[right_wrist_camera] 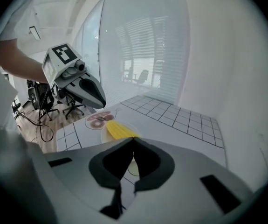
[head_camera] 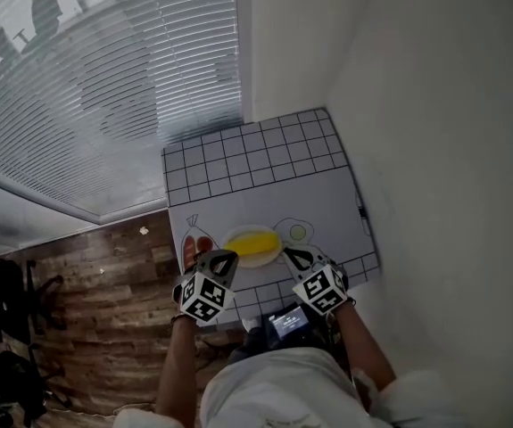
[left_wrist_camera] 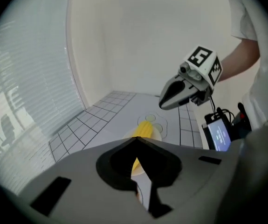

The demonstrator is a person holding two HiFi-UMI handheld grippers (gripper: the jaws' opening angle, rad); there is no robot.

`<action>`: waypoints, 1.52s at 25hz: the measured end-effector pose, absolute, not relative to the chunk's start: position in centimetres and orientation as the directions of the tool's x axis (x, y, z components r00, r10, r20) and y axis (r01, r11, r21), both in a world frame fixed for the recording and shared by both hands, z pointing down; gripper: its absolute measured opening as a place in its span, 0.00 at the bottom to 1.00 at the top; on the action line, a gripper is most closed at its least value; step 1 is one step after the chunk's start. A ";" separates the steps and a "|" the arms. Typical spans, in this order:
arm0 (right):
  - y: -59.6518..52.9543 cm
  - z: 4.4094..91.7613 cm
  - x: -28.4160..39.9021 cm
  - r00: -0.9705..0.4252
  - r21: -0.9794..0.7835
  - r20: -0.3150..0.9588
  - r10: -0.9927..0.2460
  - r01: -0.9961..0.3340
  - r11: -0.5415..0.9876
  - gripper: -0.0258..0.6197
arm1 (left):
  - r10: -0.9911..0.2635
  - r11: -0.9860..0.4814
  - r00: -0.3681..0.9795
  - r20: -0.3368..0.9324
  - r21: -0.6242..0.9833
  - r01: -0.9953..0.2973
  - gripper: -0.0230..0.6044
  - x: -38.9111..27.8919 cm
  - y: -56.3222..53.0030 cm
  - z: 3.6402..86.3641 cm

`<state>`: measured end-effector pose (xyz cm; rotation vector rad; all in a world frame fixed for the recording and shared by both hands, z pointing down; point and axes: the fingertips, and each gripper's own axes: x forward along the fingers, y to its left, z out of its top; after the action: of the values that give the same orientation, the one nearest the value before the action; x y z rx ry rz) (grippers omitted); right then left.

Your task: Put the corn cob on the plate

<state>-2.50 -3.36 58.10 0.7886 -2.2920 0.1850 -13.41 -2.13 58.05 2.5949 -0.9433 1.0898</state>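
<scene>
The corn cob (head_camera: 254, 242) lies on the plate (head_camera: 230, 249), so placing looks done; left tool (head_camera: 224, 259) and right tool (head_camera: 293, 256) hang clenched and empty, needing only withdrawal.

The corn (head_camera: 254, 242) looks like ribbed yellow plastic, lying on a smooth pale plate (head_camera: 228, 244). Under the plate, the mat (head_camera: 265, 163) is a flat, matt printed sheet. Left of the plate, the floor (head_camera: 104, 301) is rough-grained wood plank. Near the plate, the left gripper (head_camera: 225, 259) and right gripper (head_camera: 293, 257) have matt grey plastic shells with black linings. Right of the plate, the wall (head_camera: 434, 105) is smooth and matt.
</scene>
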 end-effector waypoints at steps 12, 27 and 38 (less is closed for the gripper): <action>-1.5 48.0 -1.5 -0.597 0.043 0.405 -0.693 -0.744 0.666 0.05 | -0.792 -0.572 0.570 0.220 0.060 -0.818 0.05 -16.0 -1.7 43.2; -0.5 41.7 -2.1 -0.552 0.097 0.273 -0.788 -0.799 0.593 0.05 | -0.844 -0.523 0.521 0.127 0.016 -0.852 0.05 -17.0 -0.3 40.2; -1.3 41.6 -2.7 -0.578 0.109 0.274 -0.769 -0.776 0.622 0.05 | -0.854 -0.507 0.499 0.151 -0.018 -0.862 0.05 -17.6 -1.4 40.6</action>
<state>-2.66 -1.33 41.64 1.2499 -2.5534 0.0326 -17.61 -1.42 40.62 2.6675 -1.5284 0.2164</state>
